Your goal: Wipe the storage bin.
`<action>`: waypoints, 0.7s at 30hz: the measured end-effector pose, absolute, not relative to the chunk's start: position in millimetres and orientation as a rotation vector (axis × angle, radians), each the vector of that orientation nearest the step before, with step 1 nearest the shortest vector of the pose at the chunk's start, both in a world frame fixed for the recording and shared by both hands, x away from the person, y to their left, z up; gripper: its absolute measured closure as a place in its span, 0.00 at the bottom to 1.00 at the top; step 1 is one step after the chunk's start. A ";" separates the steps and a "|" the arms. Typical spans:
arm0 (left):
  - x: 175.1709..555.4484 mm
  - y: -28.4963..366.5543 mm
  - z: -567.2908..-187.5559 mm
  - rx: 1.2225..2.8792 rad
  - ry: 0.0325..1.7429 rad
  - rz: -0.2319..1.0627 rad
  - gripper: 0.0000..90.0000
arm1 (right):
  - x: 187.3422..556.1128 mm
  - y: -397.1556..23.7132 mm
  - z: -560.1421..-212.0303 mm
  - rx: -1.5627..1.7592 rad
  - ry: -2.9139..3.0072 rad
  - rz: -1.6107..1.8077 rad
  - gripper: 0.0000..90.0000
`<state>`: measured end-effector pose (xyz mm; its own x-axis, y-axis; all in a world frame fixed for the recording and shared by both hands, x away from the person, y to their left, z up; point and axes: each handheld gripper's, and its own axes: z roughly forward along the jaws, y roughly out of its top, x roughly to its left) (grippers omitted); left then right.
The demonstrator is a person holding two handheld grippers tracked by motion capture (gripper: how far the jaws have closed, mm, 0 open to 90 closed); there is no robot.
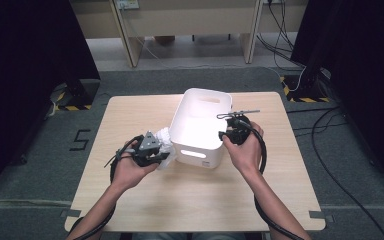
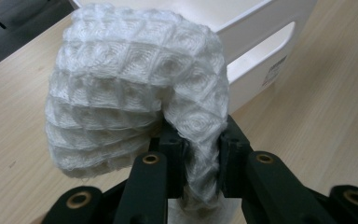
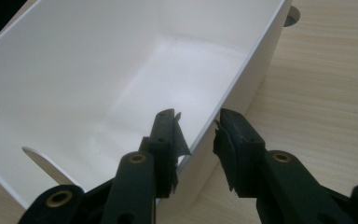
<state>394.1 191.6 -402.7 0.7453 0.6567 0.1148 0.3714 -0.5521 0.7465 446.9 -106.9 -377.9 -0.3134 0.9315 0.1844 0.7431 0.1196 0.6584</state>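
Left gripper (image 2: 200,149) clamped on white waffle-weave cloth (image 2: 135,93), just beside the white bin (image 1: 200,127). Right gripper (image 3: 198,135) astride the bin wall (image 3: 242,74), jaws apart, seemingly not pressing. Weave and straddle legible from gripper views; layout on table (image 1: 180,200) from high view.

Even overhead light, with dark areas at nine and three o'clock. The white bin (image 1: 200,125) glares, nearly overexposed. Close-up views look slightly soft.

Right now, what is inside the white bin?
The white bin looks empty: bare walls and floor in the right gripper view. The near corner is hidden behind the right claw. The white cloth is outside, in the left claw.
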 end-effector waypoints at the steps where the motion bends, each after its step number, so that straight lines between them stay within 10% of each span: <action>1: 393.9 190.9 -402.8 2.207 0.770 0.501 0.84 | 448.0 -107.4 -378.2 1.635 2.130 0.985 0.75; 21: 384.3 186.2 -410.8 2.184 0.831 0.479 0.84 | 451.1 -97.7 -385.6 1.553 2.167 1.017 0.74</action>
<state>384.3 186.2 -410.8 0.7209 0.6886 0.0787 0.4129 -0.5178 0.7492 451.1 -97.7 -385.6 -0.3784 0.9110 0.1640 0.7085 0.1711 0.6846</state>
